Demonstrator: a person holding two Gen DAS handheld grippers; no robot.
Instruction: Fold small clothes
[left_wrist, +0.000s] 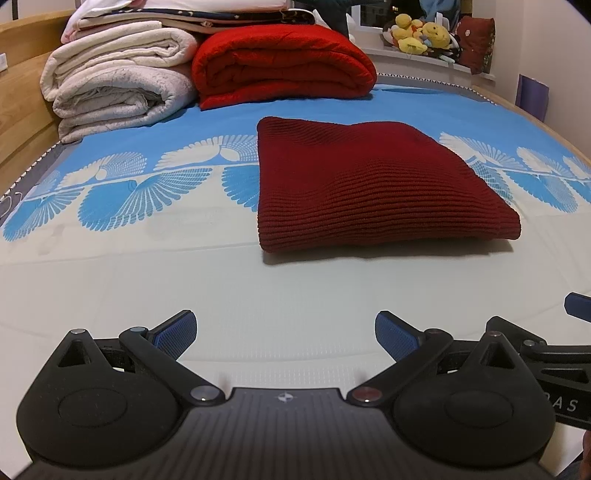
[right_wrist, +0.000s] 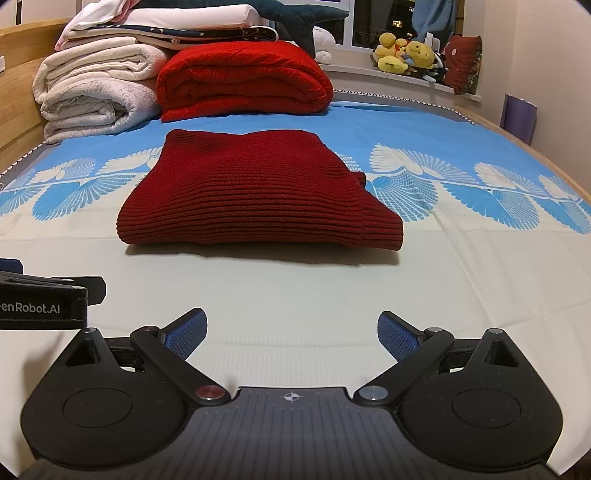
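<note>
You are holding both the left tool (left_wrist: 285, 334) and right tool (right_wrist: 291, 334) spread apart and empty near the bed's (right_wrist: 461, 280) front edge, with the dark red sweater (right_wrist: 251, 199) lying already folded mid-bed, so the folding is looking finished.

I am holding my left gripper (left_wrist: 286, 336) level and low, its blue-padded fingers spread wide and gripping nothing. My right gripper (right_wrist: 291, 338) is hovering just beside it, equally spread and empty.
</note>
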